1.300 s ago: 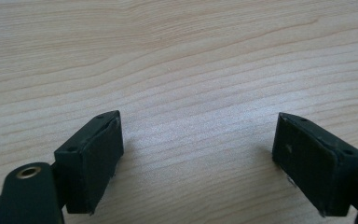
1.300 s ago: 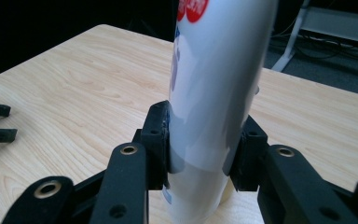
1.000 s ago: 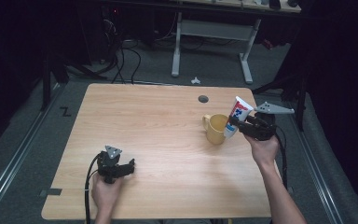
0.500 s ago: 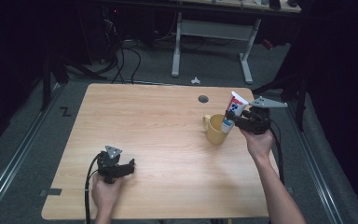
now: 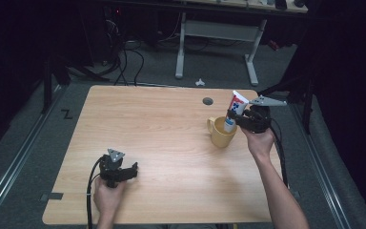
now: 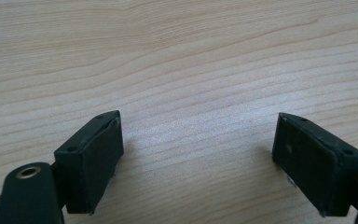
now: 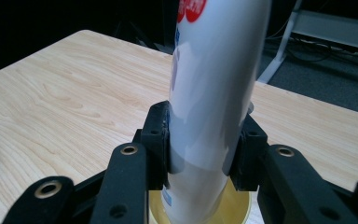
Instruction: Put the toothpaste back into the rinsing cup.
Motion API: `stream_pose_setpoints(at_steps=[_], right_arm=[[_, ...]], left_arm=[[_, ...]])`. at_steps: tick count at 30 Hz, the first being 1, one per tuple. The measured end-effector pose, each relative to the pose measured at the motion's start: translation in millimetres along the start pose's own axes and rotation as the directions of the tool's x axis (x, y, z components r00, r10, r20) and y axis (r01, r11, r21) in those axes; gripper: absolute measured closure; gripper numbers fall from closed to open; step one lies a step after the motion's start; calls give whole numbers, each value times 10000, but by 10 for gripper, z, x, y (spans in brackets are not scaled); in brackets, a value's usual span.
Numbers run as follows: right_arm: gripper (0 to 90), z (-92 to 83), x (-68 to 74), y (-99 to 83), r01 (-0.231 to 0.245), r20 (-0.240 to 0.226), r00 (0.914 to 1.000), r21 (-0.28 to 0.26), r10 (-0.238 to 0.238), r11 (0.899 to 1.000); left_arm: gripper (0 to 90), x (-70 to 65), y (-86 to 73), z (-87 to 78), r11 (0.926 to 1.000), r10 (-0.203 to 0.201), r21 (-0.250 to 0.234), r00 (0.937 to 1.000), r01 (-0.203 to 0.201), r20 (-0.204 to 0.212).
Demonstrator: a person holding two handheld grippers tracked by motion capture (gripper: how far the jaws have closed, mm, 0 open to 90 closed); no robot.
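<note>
Tube going into the mug

Right claw (image 7: 204,154) pinches the white toothpaste tube (image 7: 214,84) upright, its lower end inside the yellow mug (image 5: 220,136) directly beneath, lined up to stand; left claw (image 6: 198,163) gapes empty, resting well away on the table (image 5: 162,124).

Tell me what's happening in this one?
A person works at a wooden table with a gripper in each hand. The right gripper is shut on a white tube, held upright with its lower end inside a yellow mug near the table's right side. In the right gripper view the pads press on the tube from both sides just above the mug's rim. The left gripper sits open and empty over bare wood at the near left.
</note>
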State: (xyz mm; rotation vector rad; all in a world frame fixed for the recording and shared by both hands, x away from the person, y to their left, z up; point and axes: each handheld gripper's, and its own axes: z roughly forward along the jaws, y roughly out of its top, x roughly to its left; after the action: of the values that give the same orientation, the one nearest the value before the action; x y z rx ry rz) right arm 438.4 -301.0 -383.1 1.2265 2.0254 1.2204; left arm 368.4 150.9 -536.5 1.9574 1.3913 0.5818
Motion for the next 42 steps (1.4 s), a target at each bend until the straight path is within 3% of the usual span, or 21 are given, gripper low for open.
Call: stream_pose_setpoints(at_steps=[14,42], right_arm=[[643,160,0,-31,321,304,9990,455,-335,9985],[642,395,-63,-256,-33,439,9990,994,-11,9950]], left_arm=[[165,0,0,0,10000,-23,-1,10000,23,8],[165,-2,0,0,10000,-17,-3,10000,17,-8]])
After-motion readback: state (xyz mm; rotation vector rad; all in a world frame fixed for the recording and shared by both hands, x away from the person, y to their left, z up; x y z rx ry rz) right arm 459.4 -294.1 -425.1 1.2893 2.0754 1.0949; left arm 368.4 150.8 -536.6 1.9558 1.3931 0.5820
